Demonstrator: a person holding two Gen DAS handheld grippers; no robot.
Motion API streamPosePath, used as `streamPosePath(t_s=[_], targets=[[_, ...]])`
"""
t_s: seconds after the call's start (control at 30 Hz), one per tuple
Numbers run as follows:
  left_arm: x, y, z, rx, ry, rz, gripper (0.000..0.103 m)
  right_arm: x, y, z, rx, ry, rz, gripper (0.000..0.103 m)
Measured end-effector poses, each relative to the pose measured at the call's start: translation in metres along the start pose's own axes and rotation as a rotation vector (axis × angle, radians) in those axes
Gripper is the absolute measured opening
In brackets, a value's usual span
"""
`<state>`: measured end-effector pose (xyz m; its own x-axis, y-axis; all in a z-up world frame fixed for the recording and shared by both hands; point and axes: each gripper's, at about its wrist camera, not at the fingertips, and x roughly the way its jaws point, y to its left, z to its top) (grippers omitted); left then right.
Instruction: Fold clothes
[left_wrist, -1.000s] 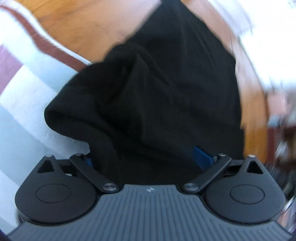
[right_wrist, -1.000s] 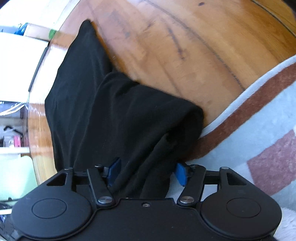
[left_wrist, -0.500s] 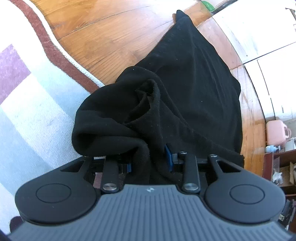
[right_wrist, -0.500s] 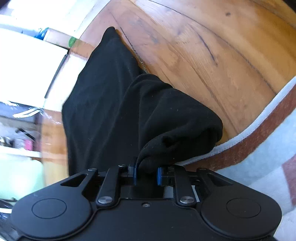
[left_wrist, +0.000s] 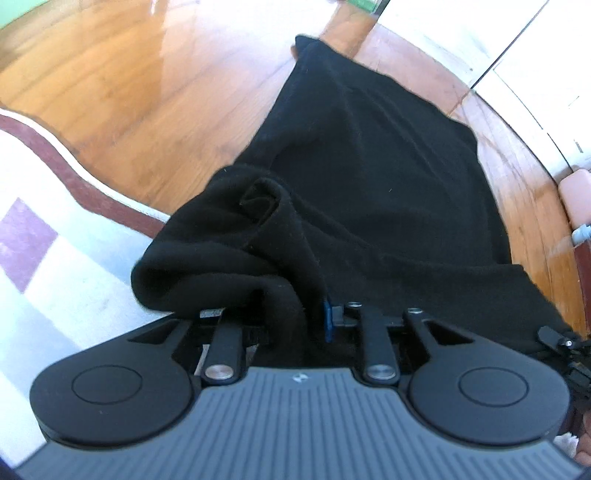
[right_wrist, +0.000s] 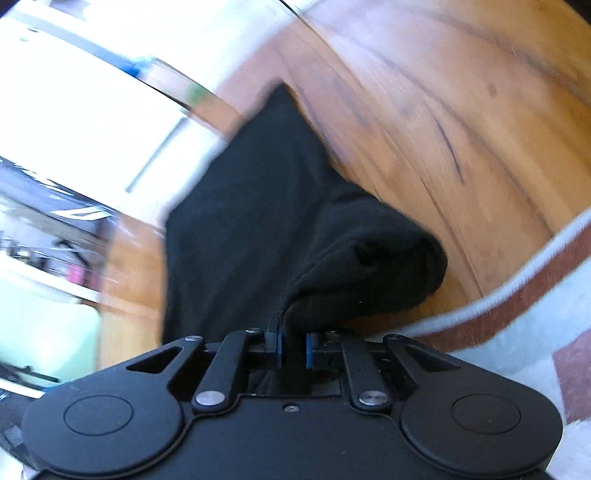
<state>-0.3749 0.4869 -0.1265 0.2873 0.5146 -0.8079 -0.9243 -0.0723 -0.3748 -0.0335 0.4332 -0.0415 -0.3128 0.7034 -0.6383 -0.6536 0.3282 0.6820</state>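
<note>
Left tool: clamped on a bunched edge of the black fleece garment, angled down.
Right tool: pinched shut on another fold of it.
Garment: trailing across the wooden floor, beside the pale rug with maroon border.

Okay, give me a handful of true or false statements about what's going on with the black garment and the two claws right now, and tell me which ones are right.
1. The left claw is shut on the black garment. True.
2. The right claw hangs open, holding nothing. False: it is shut on a fold of the same garment.
3. The garment's far end lies on the wooden floor. True.
4. The garment is white. False: it is black.
5. A rug with a dark red border lies beside the garment. True.
</note>
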Motion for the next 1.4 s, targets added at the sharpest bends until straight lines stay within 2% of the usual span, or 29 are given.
streamPosePath(t_s=[0.17, 0.23, 0.4, 0.5, 0.6, 0.63, 0.73, 0.87, 0.97, 1.07, 1.1, 1.2, 1.27, 1.4], targets=[[-0.036, -0.003, -0.001, -0.053, -0.036, -0.078, 0.017, -0.034, 0.019, 0.000, -0.111, -0.062, -0.029, 0.013], [-0.055, -0.008, -0.004, -0.013, -0.060, -0.060, 0.017, -0.047, 0.023, 0.002, -0.107, -0.068, -0.017, 0.013], [-0.104, -0.009, -0.021, 0.025, -0.075, -0.077, 0.017, -0.087, 0.019, -0.016, -0.068, 0.020, -0.012, 0.013], [-0.134, 0.000, -0.036, 0.017, -0.018, -0.185, 0.017, -0.119, 0.012, -0.034, -0.010, 0.053, 0.014, 0.013], [-0.151, 0.005, -0.047, 0.000, 0.026, -0.233, 0.017, -0.152, 0.015, -0.049, -0.058, 0.040, 0.019, 0.013], [-0.159, 0.006, -0.049, 0.014, 0.007, -0.230, 0.017, -0.160, 0.018, -0.052, -0.079, 0.031, 0.004, 0.013], [-0.176, 0.003, -0.049, 0.108, -0.056, -0.160, 0.017, -0.169, 0.009, -0.054, -0.056, 0.043, 0.010, 0.013], [-0.162, 0.006, -0.044, 0.047, 0.030, -0.183, 0.017, -0.155, 0.005, -0.057, -0.038, 0.067, -0.007, 0.013], [-0.155, 0.008, -0.052, 0.065, 0.069, -0.161, 0.017, -0.152, 0.005, -0.059, -0.052, 0.073, -0.022, 0.013], [-0.146, 0.004, -0.060, 0.055, 0.116, -0.158, 0.031, -0.157, 0.005, -0.054, -0.058, 0.064, -0.019, 0.013], [-0.143, 0.003, -0.062, 0.052, 0.131, -0.157, 0.040, -0.158, 0.005, -0.053, -0.057, 0.063, -0.017, 0.013], [-0.133, 0.000, -0.070, 0.045, 0.176, -0.154, 0.043, -0.155, 0.009, -0.048, -0.064, 0.066, -0.016, 0.013], [-0.141, -0.017, -0.074, 0.188, 0.147, -0.150, 0.043, -0.152, 0.014, -0.044, -0.072, 0.072, -0.018, 0.013], [-0.152, -0.063, -0.086, 0.532, 0.091, -0.214, 0.055, -0.143, 0.022, -0.035, -0.080, 0.101, -0.028, 0.014]])
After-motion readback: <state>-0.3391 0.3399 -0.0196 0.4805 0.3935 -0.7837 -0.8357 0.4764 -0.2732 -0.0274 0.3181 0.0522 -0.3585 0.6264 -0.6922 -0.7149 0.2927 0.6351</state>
